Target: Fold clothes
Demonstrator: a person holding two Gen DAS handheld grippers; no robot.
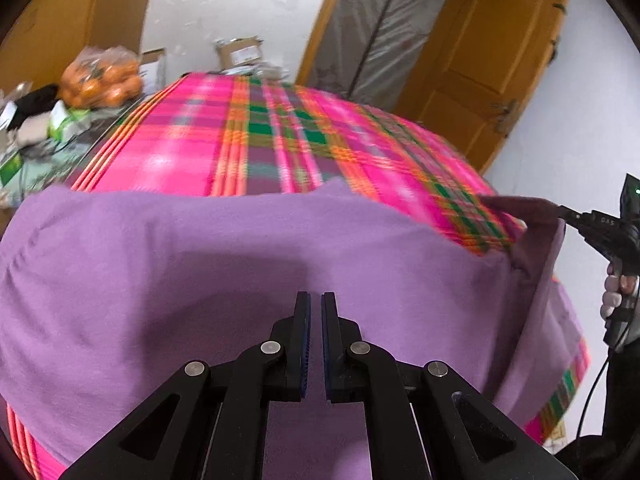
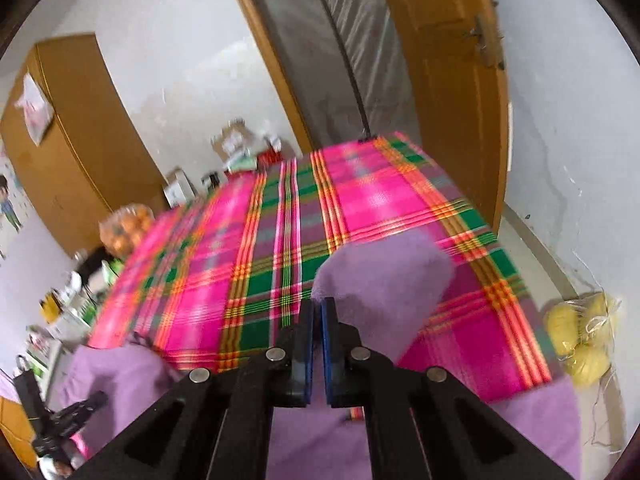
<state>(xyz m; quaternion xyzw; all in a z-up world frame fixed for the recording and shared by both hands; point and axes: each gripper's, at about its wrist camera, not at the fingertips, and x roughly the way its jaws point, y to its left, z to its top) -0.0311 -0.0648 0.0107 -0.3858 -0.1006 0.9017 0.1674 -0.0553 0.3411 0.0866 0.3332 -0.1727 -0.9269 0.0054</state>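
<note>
No readable text: faint markings on the right gripper body and labels on the cardboard boxes too blurred.

Plaid cloth smeared by motion blur in both views; pattern edges indistinct. Garment cut off by lower frame edge in the left view; its near part hidden behind the left gripper. Whether fabric sits between those fingers cannot be told. Clutter at the table's left is blurred, items unidentifiable. Bag contents unclear. Boxes too blurred to read.
</note>
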